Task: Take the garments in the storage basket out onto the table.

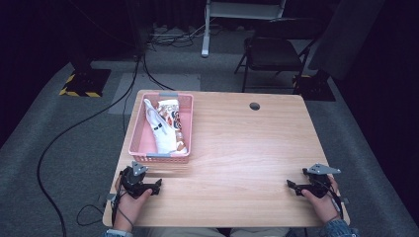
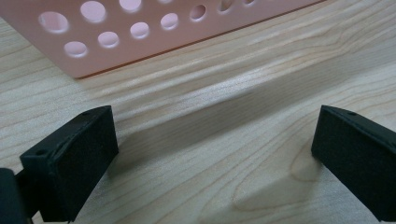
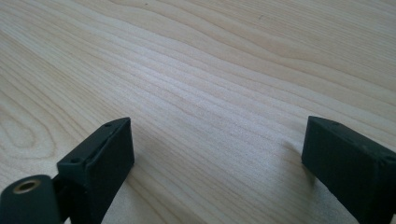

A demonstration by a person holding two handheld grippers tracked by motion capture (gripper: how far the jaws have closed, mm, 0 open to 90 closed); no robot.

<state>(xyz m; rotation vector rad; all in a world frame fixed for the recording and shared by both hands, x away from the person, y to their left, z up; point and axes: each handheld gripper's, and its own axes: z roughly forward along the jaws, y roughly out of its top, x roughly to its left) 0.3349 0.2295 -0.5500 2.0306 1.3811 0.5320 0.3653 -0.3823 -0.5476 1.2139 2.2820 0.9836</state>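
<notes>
High view: I see a pink, hole-sided basket (image 1: 140,129) left of centre, holding white packets (image 1: 165,129). My left gripper (image 1: 157,186) and right gripper (image 1: 290,185) rest released, gaping, on the table (image 1: 237,148).

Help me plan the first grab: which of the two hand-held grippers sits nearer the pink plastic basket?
The left gripper: it rests just below the pink perforated basket.

Black tools (image 1: 159,185), apparently denim cuffs (image 1: 341,228)
</notes>
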